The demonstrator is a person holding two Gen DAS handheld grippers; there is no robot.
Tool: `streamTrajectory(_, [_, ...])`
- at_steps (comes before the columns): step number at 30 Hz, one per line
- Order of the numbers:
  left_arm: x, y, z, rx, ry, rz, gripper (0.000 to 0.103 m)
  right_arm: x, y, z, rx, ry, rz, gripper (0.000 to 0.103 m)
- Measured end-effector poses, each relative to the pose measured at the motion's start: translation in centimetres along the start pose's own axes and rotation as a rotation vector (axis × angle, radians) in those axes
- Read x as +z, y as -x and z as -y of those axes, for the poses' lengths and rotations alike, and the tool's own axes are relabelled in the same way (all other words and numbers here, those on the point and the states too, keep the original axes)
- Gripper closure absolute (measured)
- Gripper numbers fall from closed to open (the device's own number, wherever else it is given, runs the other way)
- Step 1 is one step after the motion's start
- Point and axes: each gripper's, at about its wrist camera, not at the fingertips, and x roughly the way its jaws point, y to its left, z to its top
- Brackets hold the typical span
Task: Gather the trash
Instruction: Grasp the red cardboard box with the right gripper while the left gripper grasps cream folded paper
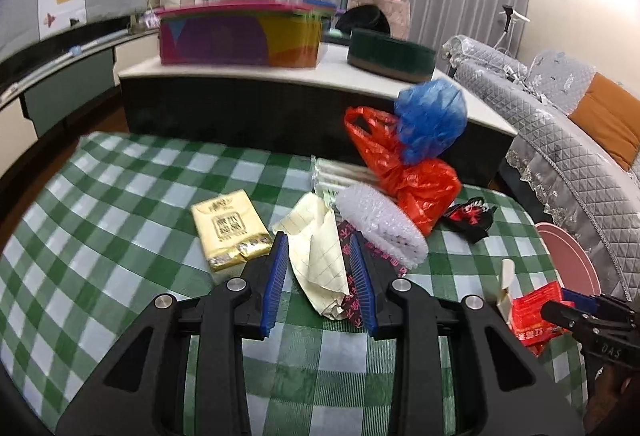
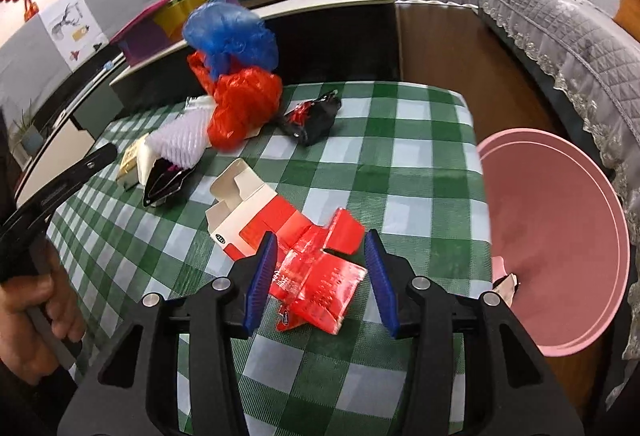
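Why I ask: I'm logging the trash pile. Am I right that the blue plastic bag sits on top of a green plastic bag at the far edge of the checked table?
Not quite: the blue plastic bag sits on a red plastic bag, not green. The right wrist view shows it, at the far edge of the checked table.

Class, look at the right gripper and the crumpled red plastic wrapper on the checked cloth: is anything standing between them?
Nothing visible does. The right gripper has its jaws open astride the crumpled red plastic wrapper, pads not yet pressing. The red-and-white cardboard box lies just beyond it, partly overlapped, not in the way.
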Motion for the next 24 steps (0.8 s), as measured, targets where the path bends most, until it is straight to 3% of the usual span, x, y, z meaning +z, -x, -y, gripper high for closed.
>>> streamTrajectory(5, [-0.5, -2.4, 0.1, -0.012, 0.021, -0.057, 0.068, 0.5, -0.8, 0.1, 0.011, 0.014, -0.015, 0.075])
streamTrajectory(9, [-0.9, -3.7, 0.2, -0.003, 0.030, -0.095, 0.068, 0.7, -0.9, 0.1, 0.015, 0.035, -0.005, 0.081])
streamTrajectory(10, [-0.9, -3.9, 0.2, -0.008, 0.031, -0.101, 0.073, 0.8, -0.8, -0.1, 0.016, 0.046, 0.000, 0.081])
streamTrajectory(11, [-0.9, -3.9, 0.1, -0.015, 0.036, -0.099, 0.085, 0.9, -0.7, -0.2, 0.016, 0.055, 0.004, 0.083])
streamTrajectory(13, [-0.6, -3.5, 0.0, -0.017, 0.039, -0.081, 0.090, 1.1, -0.5, -0.5, 0.015, 0.074, 0.018, 0.085])
streamTrajectory(24, [0.9, 0.8, -0.4, 0.014, 0.026, 0.039, 0.094, 1.6, 2.1, -1.3, -0.018, 0.100, 0.109, 0.088])
